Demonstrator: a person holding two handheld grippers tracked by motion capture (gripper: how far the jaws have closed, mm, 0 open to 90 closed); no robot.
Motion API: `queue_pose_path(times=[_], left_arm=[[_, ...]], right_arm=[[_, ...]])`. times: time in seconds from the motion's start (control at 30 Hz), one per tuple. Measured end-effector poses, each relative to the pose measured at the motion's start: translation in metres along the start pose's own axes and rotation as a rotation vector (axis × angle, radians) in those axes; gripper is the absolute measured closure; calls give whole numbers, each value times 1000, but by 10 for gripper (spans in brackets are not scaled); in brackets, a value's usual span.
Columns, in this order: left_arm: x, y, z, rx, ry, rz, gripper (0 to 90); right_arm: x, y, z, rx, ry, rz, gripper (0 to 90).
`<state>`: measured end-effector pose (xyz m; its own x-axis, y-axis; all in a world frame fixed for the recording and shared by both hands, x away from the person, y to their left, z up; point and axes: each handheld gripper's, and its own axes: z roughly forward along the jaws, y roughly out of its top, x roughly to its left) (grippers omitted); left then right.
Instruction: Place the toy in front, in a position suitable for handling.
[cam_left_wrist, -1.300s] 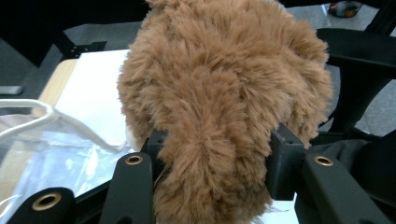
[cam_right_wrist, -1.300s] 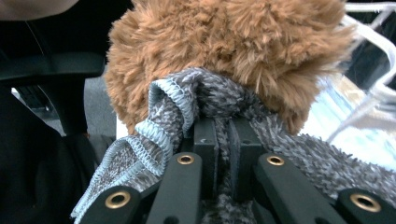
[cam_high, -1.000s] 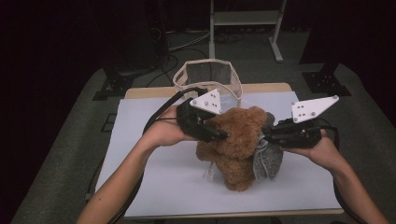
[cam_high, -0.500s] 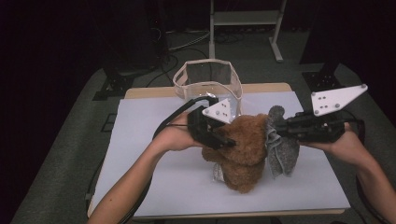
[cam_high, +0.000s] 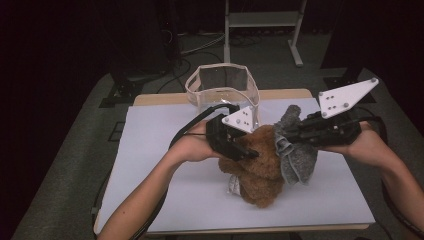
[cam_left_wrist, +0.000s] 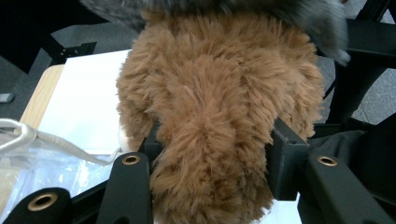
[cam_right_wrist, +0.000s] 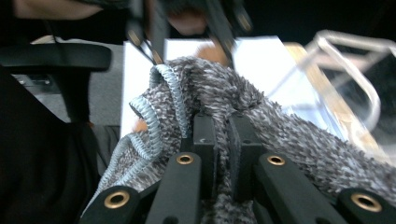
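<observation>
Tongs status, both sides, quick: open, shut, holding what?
Left tongs: shut on the brown plush toy.
Right tongs: shut on the grey knit garment, pinched tight between the pads.

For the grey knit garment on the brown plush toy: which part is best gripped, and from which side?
Best at the ribbed hem, roughly where the right gripper is shut on it now, coming from the person's right. The grey knit garment hangs loose on that side of the brown plush toy, and the hem gives a firm fold. The left gripper holds the toy.
</observation>
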<state>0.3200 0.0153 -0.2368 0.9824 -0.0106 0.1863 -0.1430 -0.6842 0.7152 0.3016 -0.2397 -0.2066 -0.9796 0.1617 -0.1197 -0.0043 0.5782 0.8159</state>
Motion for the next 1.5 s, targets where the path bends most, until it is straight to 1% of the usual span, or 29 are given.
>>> queue_pose_path(times=[0.03,0.07,0.13,0.23,0.3,0.4,0.43,0.47,0.53,0.6,0.63,0.7,0.73,0.77,0.8,0.87,0.93,1.0,1.03,1.07,1.13,1.17,1.23,1.27,1.37,1.4,1.47,1.5], left_arm=[[-1,1,1,1,1,3,518],[-2,2,2,9,6,4,509],[-1,1,4,0,-3,-5,486],[0,1,7,-12,-9,-19,420],[1,1,7,-20,-8,-28,390],[1,0,5,-31,-4,-34,340],[2,-4,2,-50,-2,-52,324],[2,-5,2,-54,-7,-56,318],[2,-11,4,-46,-10,-71,289],[4,-18,8,-48,-25,-94,264],[4,-21,11,-59,-38,-110,249],[6,-23,14,-80,-47,-128,231],[6,-25,16,-92,-56,-134,240],[5,-26,17,-96,-51,-115,299],[4,-26,17,-98,-46,-106,359],[3,-25,17,-99,-45,-103,461],[2,-24,16,-99,-37,-94,497],[1,-23,16,-110,-34,-89,509],[0,-21,17,-109,-36,-81,514],[-1,-20,17,-108,-37,-73,520],[-2,-20,18,-100,-31,-69,539],[-1,-22,18,-109,-31,-76,546],[0,-23,16,-135,-39,-84,559],[0,-22,16,-140,-40,-83,565],[-1,-18,20,-135,-43,-74,564],[-2,-16,23,-125,-39,-70,564],[-3,-14,26,-113,-41,-62,555],[-3,-15,28,-113,-47,-68,537]], right_arm=[[2,5,5,33,-1,-22,827],[3,6,9,71,-8,-35,827],[2,3,11,104,-12,-35,827],[0,-4,12,116,-9,-15,827],[-1,-6,11,111,-10,-3,827],[-2,-7,11,114,-14,-6,827],[-2,-9,10,116,-21,2,827],[-3,-10,10,117,-22,-1,827],[-3,-12,9,113,-25,11,827],[-3,-14,9,106,-23,13,826],[-3,-15,9,103,-24,16,826],[-3,-16,10,103,-23,15,826],[-3,-16,10,107,-25,19,826],[-3,-16,10,113,-27,23,825],[-4,-16,9,110,-18,24,825],[-3,-13,9,102,-12,22,825],[-3,-6,9,104,-11,6,825],[-2,7,11,97,-12,-18,825],[-2,13,14,93,-7,-32,824],[0,20,19,101,0,-45,823],[2,27,27,127,4,-68,823],[3,27,28,138,0,-70,823],[1,23,24,135,-2,-61,822],[0,19,19,131,-4,-45,822],[-3,8,6,119,-14,-14,822],[-4,5,5,118,-14,4,822],[-4,1,7,142,-20,3,822],[-3,0,7,147,-19,3,822]])
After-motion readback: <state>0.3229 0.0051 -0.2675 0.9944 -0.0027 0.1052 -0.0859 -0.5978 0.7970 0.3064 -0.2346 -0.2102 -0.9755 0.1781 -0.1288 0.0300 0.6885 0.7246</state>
